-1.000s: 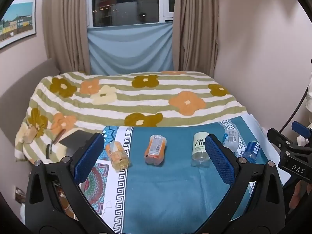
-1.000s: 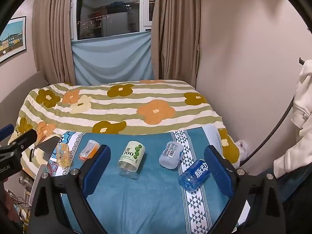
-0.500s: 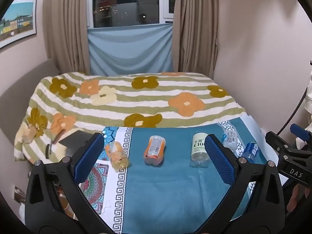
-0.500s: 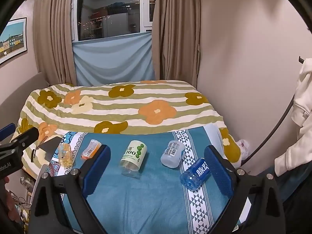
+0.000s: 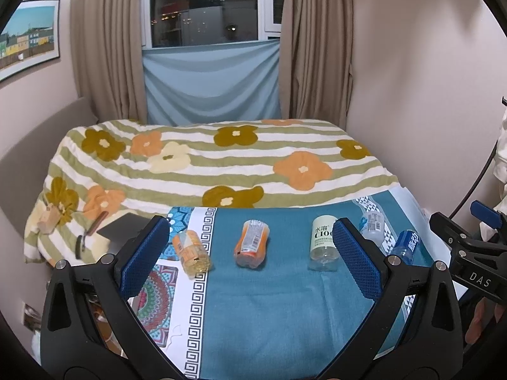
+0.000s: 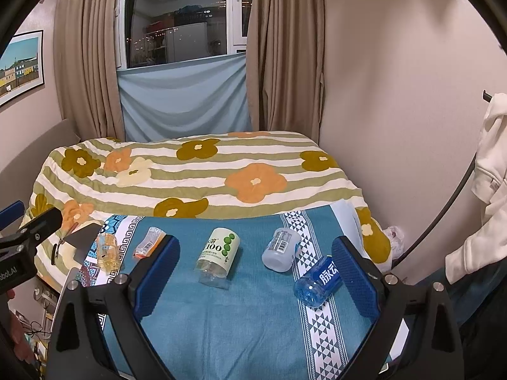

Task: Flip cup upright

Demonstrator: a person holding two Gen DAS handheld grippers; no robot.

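Several cut bottle cups lie on their sides in a row on the teal cloth (image 5: pixel 269 300): a yellow one (image 5: pixel 191 252), an orange one (image 5: pixel 252 243), a green-and-white C100 one (image 5: pixel 322 242), a clear one (image 5: pixel 371 225) and a blue one (image 5: pixel 407 246). The right wrist view shows the same row: yellow (image 6: pixel 108 250), orange (image 6: pixel 148 243), C100 (image 6: pixel 218 255), clear (image 6: pixel 281 249), blue (image 6: pixel 319 281). My left gripper (image 5: pixel 250 262) is open and empty, in front of the orange cup. My right gripper (image 6: pixel 255 280) is open and empty, near the clear and blue cups.
The flowered striped blanket (image 5: pixel 221 164) covers the bed behind the cloth. A dark flat object (image 5: pixel 122 225) and a small tool (image 5: pixel 90 234) lie at the left edge. Curtains and a window stand behind. A white garment (image 6: pixel 484 190) hangs at right.
Both grippers have drifted slightly; in the right wrist view the row of cups has shifted a little to the right. Nothing was grasped.
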